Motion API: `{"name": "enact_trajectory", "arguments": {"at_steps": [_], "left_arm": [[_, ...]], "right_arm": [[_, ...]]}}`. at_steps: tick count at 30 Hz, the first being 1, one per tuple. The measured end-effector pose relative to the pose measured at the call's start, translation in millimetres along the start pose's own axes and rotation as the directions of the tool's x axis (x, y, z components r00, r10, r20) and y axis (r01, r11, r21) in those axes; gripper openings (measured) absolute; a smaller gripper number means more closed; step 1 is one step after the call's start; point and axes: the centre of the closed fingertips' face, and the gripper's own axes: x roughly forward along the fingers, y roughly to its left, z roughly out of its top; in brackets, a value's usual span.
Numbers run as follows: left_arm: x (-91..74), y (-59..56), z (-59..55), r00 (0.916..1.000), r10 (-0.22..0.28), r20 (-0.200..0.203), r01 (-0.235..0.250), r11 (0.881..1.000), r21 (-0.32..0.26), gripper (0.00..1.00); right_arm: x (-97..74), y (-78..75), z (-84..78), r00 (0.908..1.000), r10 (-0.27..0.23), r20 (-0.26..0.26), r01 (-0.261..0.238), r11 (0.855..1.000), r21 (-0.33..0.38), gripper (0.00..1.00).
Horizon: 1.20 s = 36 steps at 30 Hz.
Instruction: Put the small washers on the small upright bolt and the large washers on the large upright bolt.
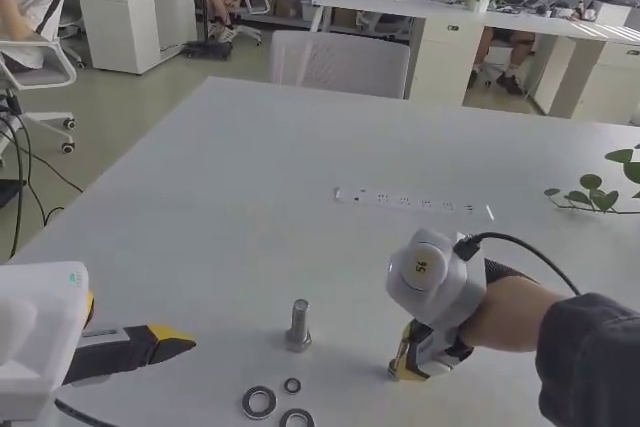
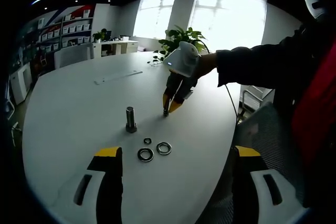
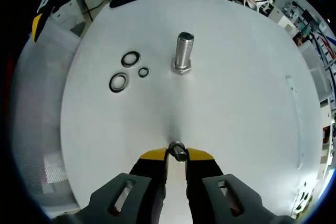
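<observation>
Head view: my right gripper (image 1: 405, 372) is standing right of the big bolt (image 1: 298, 325), washers (image 1: 259, 402) lying near it; left gripper view: my left gripper (image 2: 177, 152) is gaping toward it; right gripper view: I'm clamping the small bolt (image 3: 178, 151).

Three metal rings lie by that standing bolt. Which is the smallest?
The small washer, lying closest to the upright bolt. The left large washer and the lower large washer are visibly wider and lie farther from it.
</observation>
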Motion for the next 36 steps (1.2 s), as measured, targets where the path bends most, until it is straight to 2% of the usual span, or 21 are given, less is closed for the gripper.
{"name": "enact_trajectory", "arguments": {"at_steps": [23,36], "left_arm": [[-0.4,-0.2,-1.6,1.0000,0.000,-0.001,0.000,1.000,-0.003,0.86],[0.9,-0.8,-1.4,1.0000,-0.003,-0.003,0.003,1.000,-0.002,0.86]], "right_arm": [[3.5,-2.6,-2.1,1.0000,-0.005,-0.008,0.005,1.000,0.011,0.14],[2.3,-5.0,-2.3,0.9999,-0.012,0.005,0.012,0.999,0.030,0.21]]}}
